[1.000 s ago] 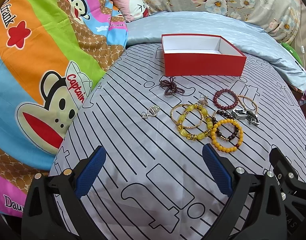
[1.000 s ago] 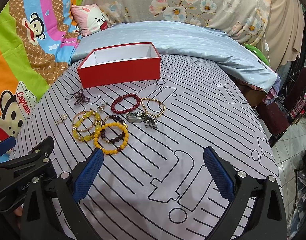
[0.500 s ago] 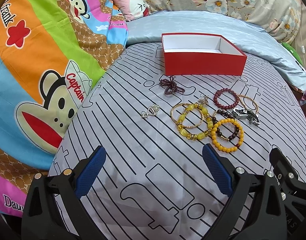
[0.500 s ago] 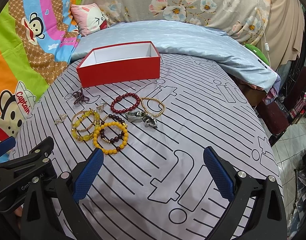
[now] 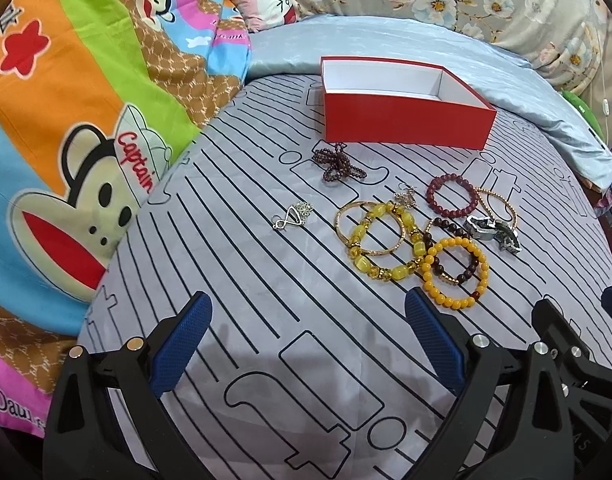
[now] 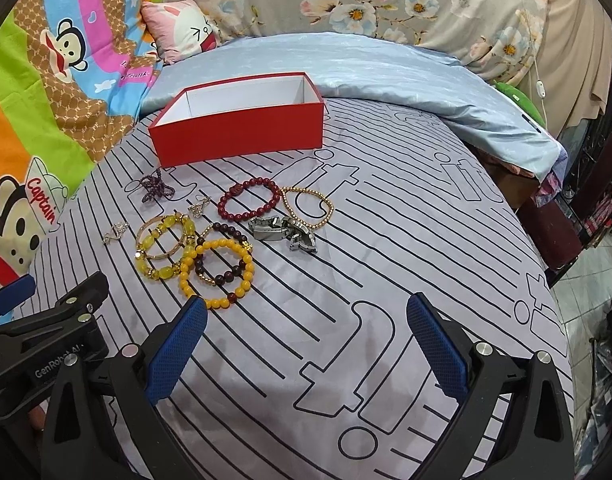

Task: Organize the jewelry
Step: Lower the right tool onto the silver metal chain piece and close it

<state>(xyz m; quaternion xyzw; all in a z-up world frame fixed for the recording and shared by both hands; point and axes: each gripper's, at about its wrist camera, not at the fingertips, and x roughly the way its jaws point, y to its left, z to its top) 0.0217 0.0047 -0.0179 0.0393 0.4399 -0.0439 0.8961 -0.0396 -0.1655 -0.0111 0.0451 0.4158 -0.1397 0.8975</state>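
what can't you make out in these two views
- Box floor: the left wrist view shows only its far part, the near red wall hides the rest.
- Charm: too small in the right wrist view to read its shape.
- Dark bracelet: partly under the orange bracelet, so its full loop is unclear in both views.
- Left gripper: cut off by the left edge of the right wrist view.

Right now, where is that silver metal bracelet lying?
The silver metal bracelet lies on the striped sheet, between the dark red bead bracelet and the thin gold chain bracelet, in front of the red box.
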